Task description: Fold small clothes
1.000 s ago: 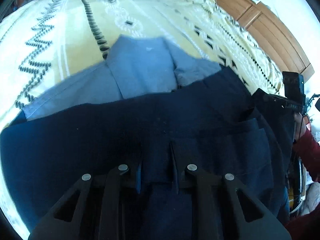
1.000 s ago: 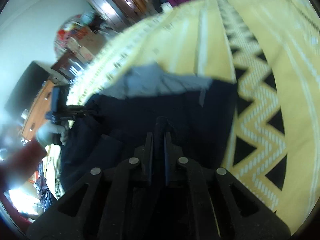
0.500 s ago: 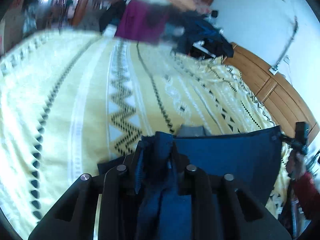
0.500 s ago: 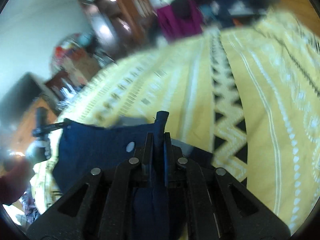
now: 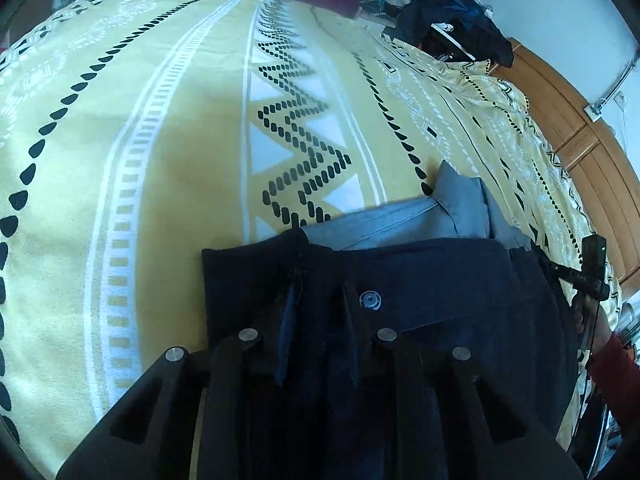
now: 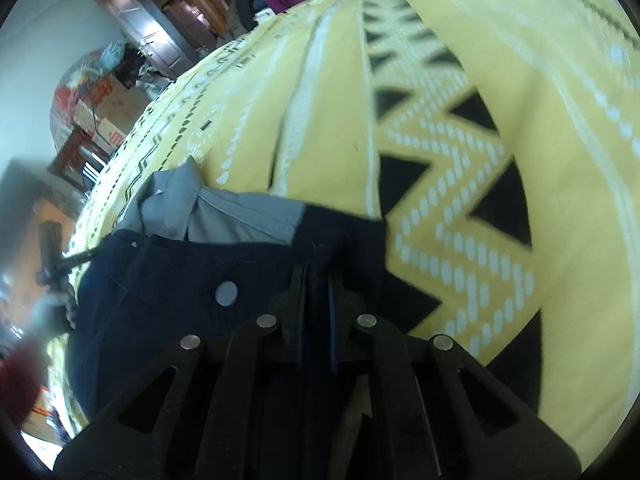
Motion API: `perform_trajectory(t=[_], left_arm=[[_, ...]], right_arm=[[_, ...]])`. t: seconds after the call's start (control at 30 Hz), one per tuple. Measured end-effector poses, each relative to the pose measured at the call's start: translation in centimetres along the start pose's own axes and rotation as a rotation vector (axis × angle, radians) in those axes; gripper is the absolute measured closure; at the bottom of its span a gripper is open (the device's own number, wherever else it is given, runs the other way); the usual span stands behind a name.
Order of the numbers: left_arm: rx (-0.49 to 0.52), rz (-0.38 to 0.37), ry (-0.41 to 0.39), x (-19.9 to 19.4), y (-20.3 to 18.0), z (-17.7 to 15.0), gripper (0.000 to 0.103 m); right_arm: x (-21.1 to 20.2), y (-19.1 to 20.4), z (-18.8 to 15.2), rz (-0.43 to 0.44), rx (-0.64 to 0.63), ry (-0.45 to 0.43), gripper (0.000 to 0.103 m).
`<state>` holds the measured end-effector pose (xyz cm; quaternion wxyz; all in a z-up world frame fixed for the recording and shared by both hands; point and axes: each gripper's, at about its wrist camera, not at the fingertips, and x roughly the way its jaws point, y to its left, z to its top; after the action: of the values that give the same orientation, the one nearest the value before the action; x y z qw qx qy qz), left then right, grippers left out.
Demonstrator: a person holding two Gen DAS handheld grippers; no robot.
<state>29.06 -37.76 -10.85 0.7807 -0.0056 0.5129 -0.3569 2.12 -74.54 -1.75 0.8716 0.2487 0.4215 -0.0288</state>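
Left wrist view: my left gripper point(image 5: 320, 304) is clamped on one corner of the dark navy cloth garment point(image 5: 440, 280), my right gripper point(image 6: 316, 292) pinching the other; its top edge runs sideways between them, over the grey-blue shirt point(image 5: 400, 220) on the yellow patterned bed point(image 5: 160, 120).

Close wrist views — shared navy garment point(image 5: 440, 280)

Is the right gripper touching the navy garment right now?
Touching. The right wrist view shows the right gripper with its jaws closed on a fold of the navy garment, the cloth pinched between them.
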Motion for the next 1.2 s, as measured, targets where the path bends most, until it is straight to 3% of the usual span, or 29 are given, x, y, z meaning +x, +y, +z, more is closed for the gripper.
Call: perform_trajectory(t=[0.13,0.27,0.37,0.43,0.5,0.6,0.67,0.7,0.77,0.8,0.87,0.9,0.97,1.03,1.1,1.13,1.2], left_arm=[[0.025,0.029,-0.015,-0.1,-0.6,0.1,0.078],[0.020,0.030,-0.022,-0.1,-0.2,0.1,0.078],[-0.009,0.020,-0.026,0.2,0.6,0.2,0.077],[-0.024,0.031,-0.043,-0.3,0.8,0.3,0.074],[-0.031,0.056,-0.071,-1.6,0.6,0.2,0.069],[0.016,0.129,-0.143,-5.9,-1.5,-0.9,0.067],[0.060,0.074,-0.176,-8.4,-3.9,-2.8,0.061],[0.089,0.026,-0.174,-9.1,-5.5,-4.2,0.053],[0.117,-0.042,-0.152,-9.5,-7.7,-7.4,0.049],[0.100,-0.074,-0.119,-9.0,-8.0,-9.0,0.048],[0.049,-0.037,-0.041,-7.5,-7.0,-12.1,0.050],[0.006,-0.027,-0.031,-7.4,-5.9,-13.4,0.057],[-0.099,-0.023,-0.073,-9.5,-3.3,-14.7,0.060],[-0.149,0.069,-0.126,-12.6,-1.2,-15.8,0.055],[-0.239,0.159,-0.132,-14.7,1.3,-17.3,0.050],[-0.286,0.157,-0.140,-15.8,2.6,-18.3,0.050],[-0.353,0.151,-0.167,-17.8,3.5,-20.1,0.051]], right_arm=[[-0.8,0.4,1.2,-0.006,-0.039,-0.054,0.095],[2.4,-0.3,0.5,-0.037,-0.033,0.019,0.095],[2.4,-1.7,0.1,0.034,0.031,0.001,0.094],[1.3,-1.0,0.1,-0.024,0.004,-0.010,0.086],[-1.0,0.3,0.3,-0.110,-0.029,-0.030,0.067],[-6.6,2.9,-1.2,-0.135,-0.045,-0.140,0.056],[-9.0,5.0,-3.7,-0.055,-0.046,-0.190,0.051],[-9.4,6.1,-5.4,-0.019,-0.055,-0.185,0.049],[-8.6,7.5,-8.5,0.019,-0.077,-0.125,0.050],[-7.7,7.7,-10.2,0.015,-0.083,-0.076,0.051],[-6.0,7.1,-12.7,0.005,-0.059,0.008,0.050],[-5.9,6.8,-13.8,-0.012,-0.075,0.006,0.051],[-7.2,6.3,-14.9,-0.026,-0.093,-0.025,0.051],[-8.9,5.8,-15.2,-0.036,-0.062,-0.034,0.051],[-9.6,5.8,-15.8,-0.149,-0.050,-0.040,0.039],[-10.3,5.5,-16.1,-0.189,-0.018,-0.041,0.037],[-11.5,5.3,-17.0,-0.176,0.055,-0.060,0.037]])
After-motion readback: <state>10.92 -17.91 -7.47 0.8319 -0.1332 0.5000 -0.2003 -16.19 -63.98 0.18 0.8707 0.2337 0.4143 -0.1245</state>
